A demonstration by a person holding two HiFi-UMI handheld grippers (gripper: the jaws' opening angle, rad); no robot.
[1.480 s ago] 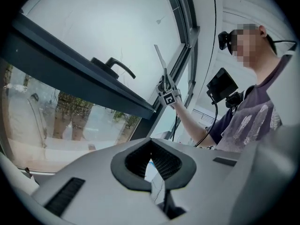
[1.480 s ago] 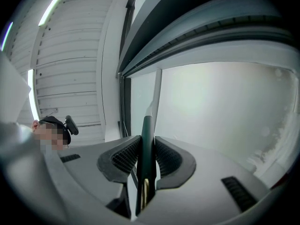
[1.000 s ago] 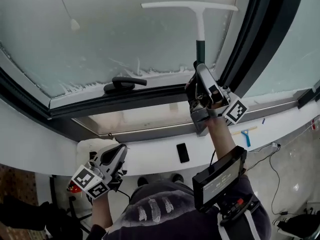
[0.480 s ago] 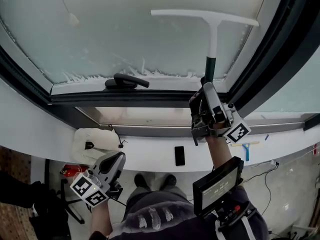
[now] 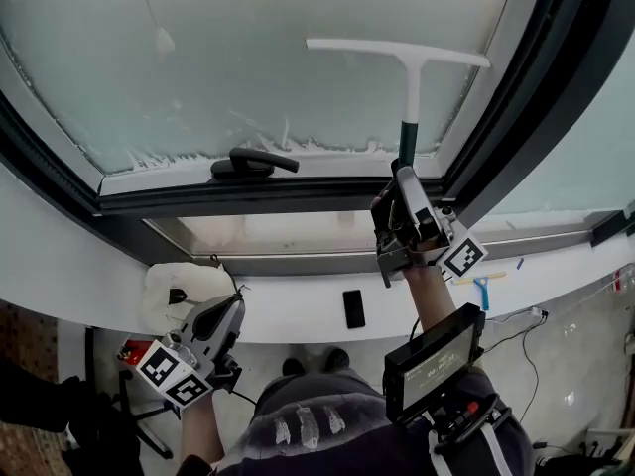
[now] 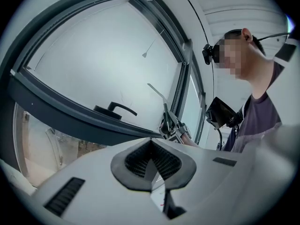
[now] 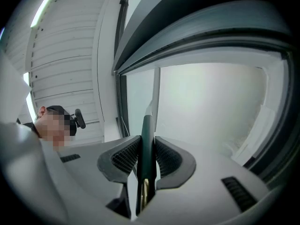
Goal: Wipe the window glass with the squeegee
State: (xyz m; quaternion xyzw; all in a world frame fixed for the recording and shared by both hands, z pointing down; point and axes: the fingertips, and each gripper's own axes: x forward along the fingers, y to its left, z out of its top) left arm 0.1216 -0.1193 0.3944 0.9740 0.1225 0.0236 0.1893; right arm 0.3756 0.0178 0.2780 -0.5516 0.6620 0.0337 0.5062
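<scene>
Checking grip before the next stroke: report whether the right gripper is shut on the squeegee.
Shut: the right gripper's ribbed fingers clamp both sides of the dark green handle of the white T-shaped squeegee.

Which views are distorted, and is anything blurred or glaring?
Both gripper views: strong fisheye, bent window frame, black corners. Right gripper view: the squeegee handle looks soft near the lens. Head view: sharp, even light, no glare on the window glass.
</scene>
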